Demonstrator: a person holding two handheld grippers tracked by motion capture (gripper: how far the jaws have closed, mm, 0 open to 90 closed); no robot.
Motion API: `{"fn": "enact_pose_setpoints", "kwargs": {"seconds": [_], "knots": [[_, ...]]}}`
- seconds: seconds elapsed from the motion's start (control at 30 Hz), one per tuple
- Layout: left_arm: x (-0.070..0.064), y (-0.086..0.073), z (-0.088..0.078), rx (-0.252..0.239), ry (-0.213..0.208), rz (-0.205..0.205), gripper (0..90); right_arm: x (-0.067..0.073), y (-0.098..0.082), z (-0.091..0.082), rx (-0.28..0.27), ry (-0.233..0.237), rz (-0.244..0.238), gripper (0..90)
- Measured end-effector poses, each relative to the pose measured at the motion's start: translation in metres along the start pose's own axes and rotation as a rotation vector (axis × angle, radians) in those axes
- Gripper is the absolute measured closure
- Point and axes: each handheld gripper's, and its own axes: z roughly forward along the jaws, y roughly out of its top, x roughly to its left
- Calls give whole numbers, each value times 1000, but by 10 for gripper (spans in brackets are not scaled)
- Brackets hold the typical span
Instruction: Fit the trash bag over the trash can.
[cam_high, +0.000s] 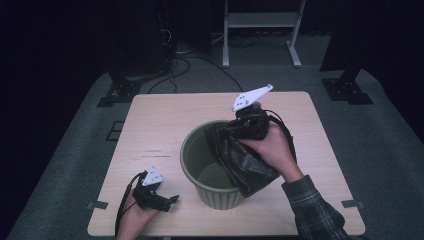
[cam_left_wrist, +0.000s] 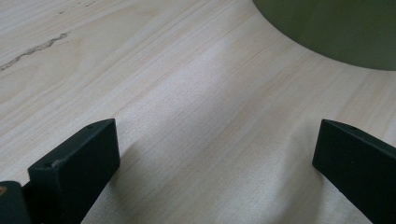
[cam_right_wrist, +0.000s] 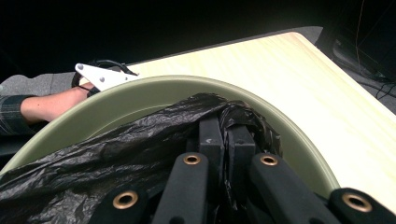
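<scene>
My right gripper (cam_high: 235, 131) sits over the far right rim of the green bin (cam_high: 192, 162), at about 1 o'clock from the bin's middle in the high view. Its 2 fingers (cam_right_wrist: 211, 140) are pressed together on a fold of the black bin bag (cam_high: 250, 165), and in the right gripper view the crinkled plastic bunches around both of them just inside the rim. The rest of the bag drapes over the bin's right side, from the rim at 1 o'clock down toward 4 o'clock, with part of it hanging inside and part outside under my right hand (cam_high: 272, 147).

The bin stands upright near the middle of the tabletop (cam_high: 160, 115), slightly toward my edge.

My left gripper (cam_high: 175, 199) rests low at the near left of the tabletop, at about 8 o'clock from the bin and apart from it. Its 2 fingers (cam_left_wrist: 77, 163) are spread wide with only bare wood between them; they pinch nothing. In the left gripper view the bin's green wall curves across the upper right corner, near but not touching.

My left forearm and that gripper's white plate appear beyond the bin's rim in the right gripper view.
</scene>
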Motion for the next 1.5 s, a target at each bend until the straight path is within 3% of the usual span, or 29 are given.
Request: {"fn": "enact_pose_setpoints", "kwargs": {"seconds": [0.13, 0.33, 0.6, 0.9, 1.03, 1.27, 1.4, 1.5], "knots": [[-1, 5, -7, -17, 2, 16, 0, 0, 0, 0, 1, 3, 0, 873], [-6, 26, -30, -90, -56, 40, 1, -1, 0, -3, 0, 3, 2, 866], [-13, 53, -55, -133, -121, 77, 1, -2, -1, -5, 2, 5, 2, 869], [-15, 87, -94, -219, -145, 107, 74, -3, -2, -7, -1, 6, 4, 869], [-15, 108, -110, -273, -165, 145, 135, -2, -1, -8, 7, 22, 0, 871], [-21, 138, -111, -288, -186, 205, 238, -1, -1, -3, 16, 59, -3, 874], [-27, 163, -97, -285, -203, 252, 241, 1, 0, -1, 14, 83, -9, 874], [-29, 170, -91, -282, -206, 263, 252, 2, 0, -1, 5, 99, -7, 874]]}}
